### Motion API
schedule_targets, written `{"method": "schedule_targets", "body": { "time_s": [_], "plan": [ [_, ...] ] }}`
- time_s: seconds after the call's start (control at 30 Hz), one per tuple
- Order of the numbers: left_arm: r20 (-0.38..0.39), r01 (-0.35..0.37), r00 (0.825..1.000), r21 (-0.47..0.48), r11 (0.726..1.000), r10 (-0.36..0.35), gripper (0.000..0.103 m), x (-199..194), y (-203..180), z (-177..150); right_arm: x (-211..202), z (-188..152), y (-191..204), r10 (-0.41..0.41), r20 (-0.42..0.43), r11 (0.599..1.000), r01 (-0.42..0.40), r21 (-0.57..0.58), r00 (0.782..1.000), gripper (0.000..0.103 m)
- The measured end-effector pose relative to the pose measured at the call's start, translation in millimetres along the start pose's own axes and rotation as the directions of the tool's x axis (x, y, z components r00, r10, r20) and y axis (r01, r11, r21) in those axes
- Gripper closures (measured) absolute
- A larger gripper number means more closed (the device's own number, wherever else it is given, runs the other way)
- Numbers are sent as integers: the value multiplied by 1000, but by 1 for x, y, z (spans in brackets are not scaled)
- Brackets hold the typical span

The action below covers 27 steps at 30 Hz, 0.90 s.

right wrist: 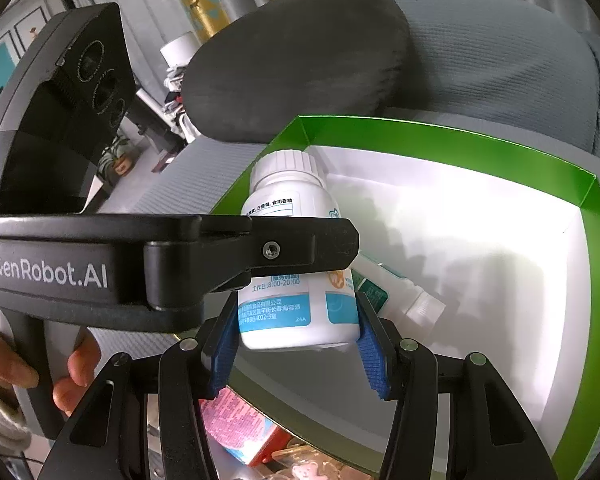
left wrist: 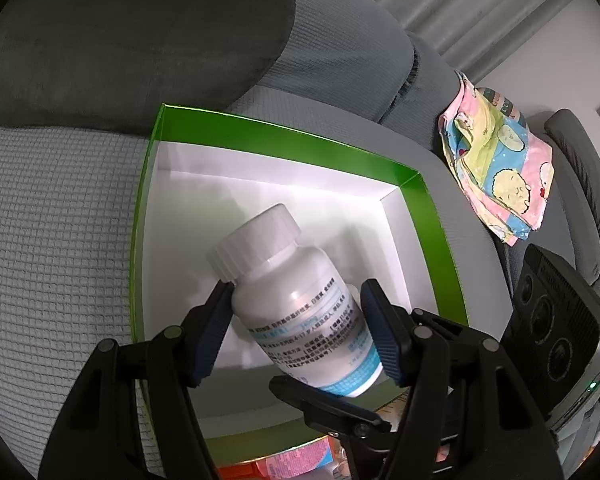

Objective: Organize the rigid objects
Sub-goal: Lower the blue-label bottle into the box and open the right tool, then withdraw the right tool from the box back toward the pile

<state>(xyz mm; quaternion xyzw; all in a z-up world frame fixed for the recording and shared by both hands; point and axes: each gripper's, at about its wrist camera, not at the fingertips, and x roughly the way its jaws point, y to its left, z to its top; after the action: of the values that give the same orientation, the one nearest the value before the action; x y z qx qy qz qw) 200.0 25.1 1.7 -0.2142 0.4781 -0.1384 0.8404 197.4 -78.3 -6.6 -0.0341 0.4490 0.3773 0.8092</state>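
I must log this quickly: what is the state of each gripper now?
Left gripper: closed on the white bottle.
Right gripper: closed on the same bottle, near its base.

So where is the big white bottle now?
The white bottle is above the green box, clamped by the left gripper and the right gripper; in the right wrist view a smaller bottle lies in the box beside it.

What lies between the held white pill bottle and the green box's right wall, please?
A smaller green-labelled bottle, lying on its side on the box floor; the right wrist view shows it.
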Motion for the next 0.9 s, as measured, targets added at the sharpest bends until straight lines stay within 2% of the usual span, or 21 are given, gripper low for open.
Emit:
{"method": "schedule_targets", "body": {
  "time_s": [0.17, 0.23, 0.27, 0.37, 0.63, 0.7, 0.9],
  "plan": [
    [0, -41, 999, 3, 999, 41, 36, 1, -4, -1, -1, -1, 0, -28, -3, 1000, 28, 11, 1000, 48],
    [9, -76, 997, 13, 997, 76, 29, 0, -6, -2, -4, -1, 0, -50, 7, 999, 50, 13, 999, 47],
    [12, -83, 996, 15, 996, 83, 21, -1, -7, -3, -5, -2, -2, -62, 9, 998, 61, 20, 998, 46],
    [29, -113, 993, 20, 993, 112, 12, -6, -8, -4, -14, -4, -5, -95, 20, 995, 94, 27, 995, 44],
    [86, -209, 976, 95, 973, 201, 10, -23, -27, -15, -51, -22, -11, -135, 91, 989, 130, 64, 987, 43],
    [112, -233, 969, 123, 965, 220, 1, -30, -34, -21, -65, -30, -7, -151, 118, 987, 144, 66, 982, 43],
    [181, -266, 955, 173, 948, 235, 1, -53, -53, -44, -103, -64, 6, -155, 178, 987, 145, 70, 972, 40]
  ]
}}
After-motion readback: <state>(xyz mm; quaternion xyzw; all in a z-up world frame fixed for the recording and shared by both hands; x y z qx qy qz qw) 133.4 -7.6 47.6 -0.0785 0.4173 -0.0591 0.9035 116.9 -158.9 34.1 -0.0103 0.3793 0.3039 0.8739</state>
